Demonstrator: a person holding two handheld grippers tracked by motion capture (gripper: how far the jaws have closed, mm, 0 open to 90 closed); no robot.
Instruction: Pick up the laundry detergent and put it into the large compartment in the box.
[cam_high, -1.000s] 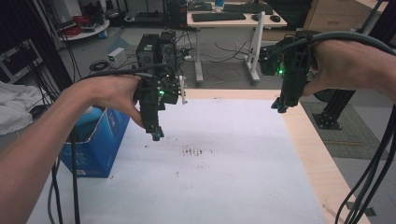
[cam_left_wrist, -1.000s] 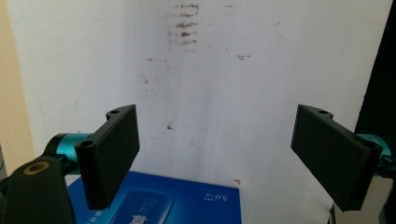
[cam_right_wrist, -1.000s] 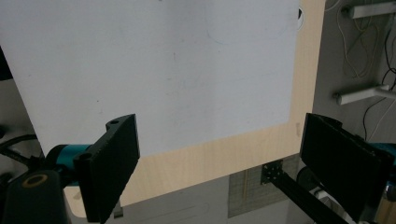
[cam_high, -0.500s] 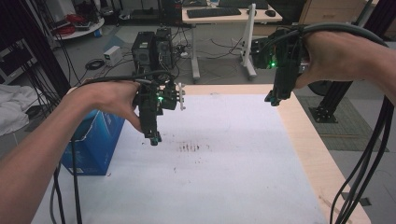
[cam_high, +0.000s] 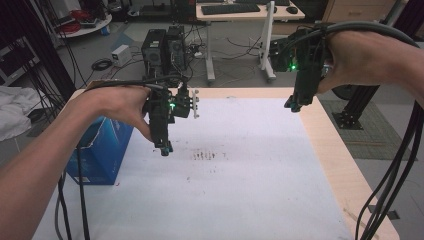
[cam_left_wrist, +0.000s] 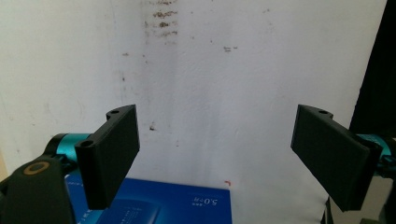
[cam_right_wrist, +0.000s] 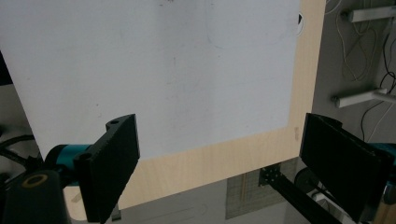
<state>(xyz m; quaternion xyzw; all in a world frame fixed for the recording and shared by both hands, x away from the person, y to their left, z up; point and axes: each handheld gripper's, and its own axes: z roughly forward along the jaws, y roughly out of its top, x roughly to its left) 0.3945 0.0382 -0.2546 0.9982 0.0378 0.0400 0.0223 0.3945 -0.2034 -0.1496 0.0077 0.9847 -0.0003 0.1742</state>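
Observation:
My left gripper (cam_high: 164, 145) hangs over the left part of the white table sheet (cam_high: 240, 170), pointing down, held by a hand from the left. In the left gripper view its black jaws stand wide apart with nothing between them (cam_left_wrist: 217, 158), above the stained sheet (cam_left_wrist: 210, 84). My right gripper (cam_high: 295, 104) is held high over the table's far right edge. In the right gripper view it (cam_right_wrist: 233, 168) is open and empty, above the wooden border (cam_right_wrist: 219, 161).
A blue box (cam_high: 102, 150) stands at the table's left edge, also seen as a blue box (cam_left_wrist: 168, 205) below the left jaws. Dark smudges (cam_high: 207, 156) mark the sheet's middle. Cables (cam_high: 395, 170) trail on the right. Computer towers (cam_high: 165, 50) and desks stand beyond the table.
The left gripper has drifted slightly down and toward the near side. The right gripper has lifted a little and shifted toward the far right edge.

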